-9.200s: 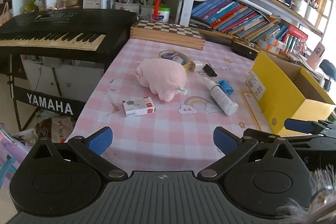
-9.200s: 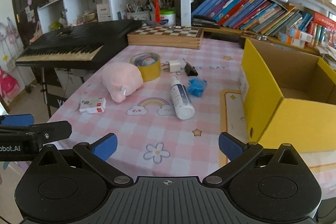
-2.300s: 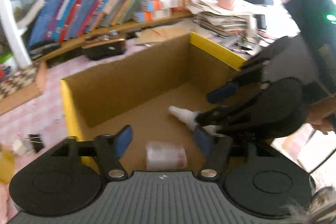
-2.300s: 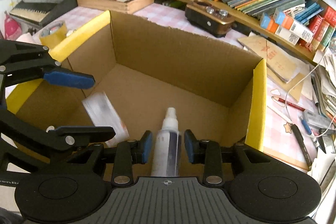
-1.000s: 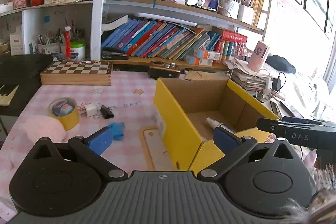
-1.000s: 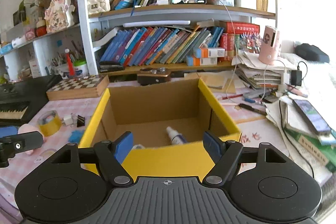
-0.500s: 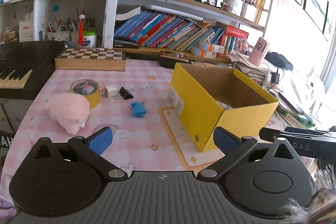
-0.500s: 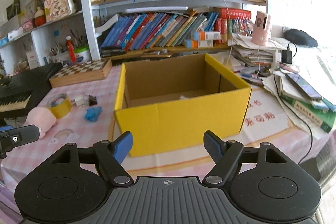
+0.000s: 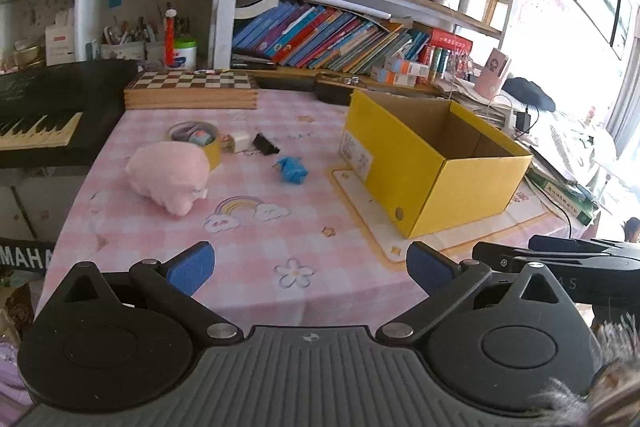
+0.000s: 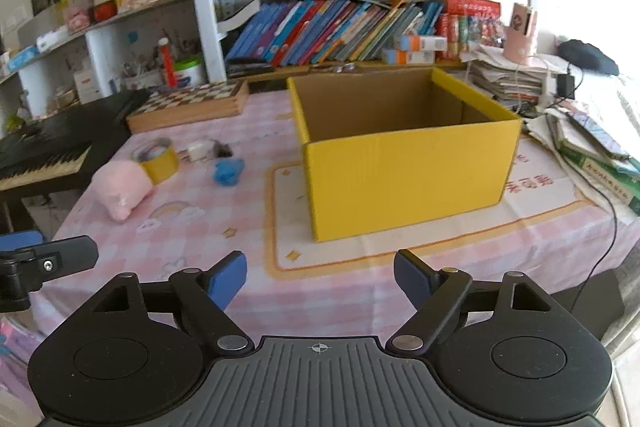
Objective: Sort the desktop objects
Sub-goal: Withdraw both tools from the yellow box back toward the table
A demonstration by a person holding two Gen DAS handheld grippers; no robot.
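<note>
On the pink checked tablecloth (image 9: 248, 251) lie a pink plush toy (image 9: 168, 177), a yellow tape roll (image 9: 198, 143), a white plug (image 9: 239, 141), a black binder clip (image 9: 265, 144) and a blue crumpled object (image 9: 292, 169). The yellow cardboard box (image 10: 404, 151) stands at the right; its contents are hidden from here. My left gripper (image 9: 310, 265) hangs open and empty over the table's near edge. My right gripper (image 10: 320, 277) is empty, its jaws opening, in front of the box. The same plush toy (image 10: 120, 193) and blue object (image 10: 228, 171) show left of the box.
A black keyboard (image 9: 44, 115) borders the table's left side. A wooden chessboard box (image 9: 192, 89) lies at the back. Bookshelves (image 9: 340, 35) rise behind. Piled books and papers (image 10: 592, 151) with a black cable crowd the right edge.
Both grippers have drawn back from the box toward the table's near edge and sunk a little. The box looks smaller and more of the tablecloth shows. The right jaws have widened.
</note>
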